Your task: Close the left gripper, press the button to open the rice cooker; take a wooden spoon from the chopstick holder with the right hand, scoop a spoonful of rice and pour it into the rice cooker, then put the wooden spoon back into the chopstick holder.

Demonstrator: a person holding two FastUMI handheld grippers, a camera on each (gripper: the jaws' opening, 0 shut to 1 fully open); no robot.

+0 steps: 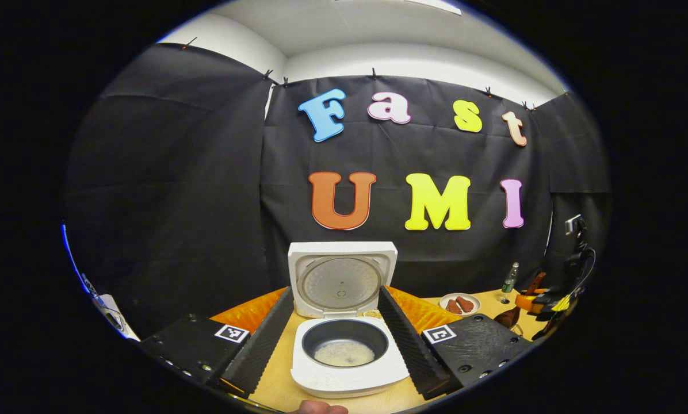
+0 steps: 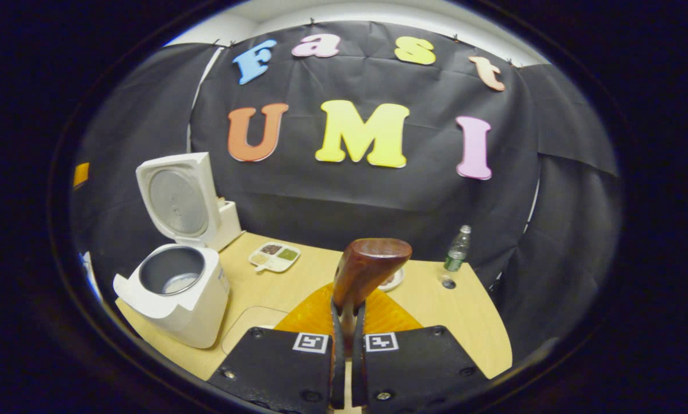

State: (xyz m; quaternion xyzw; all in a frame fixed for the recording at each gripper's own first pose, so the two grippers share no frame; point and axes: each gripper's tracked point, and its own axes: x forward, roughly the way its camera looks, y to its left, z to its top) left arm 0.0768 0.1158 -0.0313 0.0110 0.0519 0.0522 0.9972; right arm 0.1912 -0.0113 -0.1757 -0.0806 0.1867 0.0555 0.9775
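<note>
The white rice cooker (image 1: 350, 379) stands open right in front of me, its lid (image 1: 341, 282) upright. A thin layer of rice (image 1: 344, 352) lies in the dark inner pot. My left gripper (image 1: 335, 293) is open, with one finger on each side of the cooker and touching nothing. My right gripper (image 2: 348, 315) is shut on the handle of the wooden spoon (image 2: 371, 261), whose bowl stands up above the fingers, to the right of the cooker (image 2: 174, 290). Whether the bowl holds rice I cannot tell. A white holder (image 2: 229, 223) stands behind the lid.
On the wooden table (image 2: 465, 322) lie a divided tray of grains (image 2: 275, 256), a small plate (image 2: 394, 280) behind the spoon and a green-labelled bottle (image 2: 457, 248). In the left gripper view a plate with brown pieces (image 1: 459, 303) sits at the right. A fingertip (image 1: 321, 408) shows at the bottom edge.
</note>
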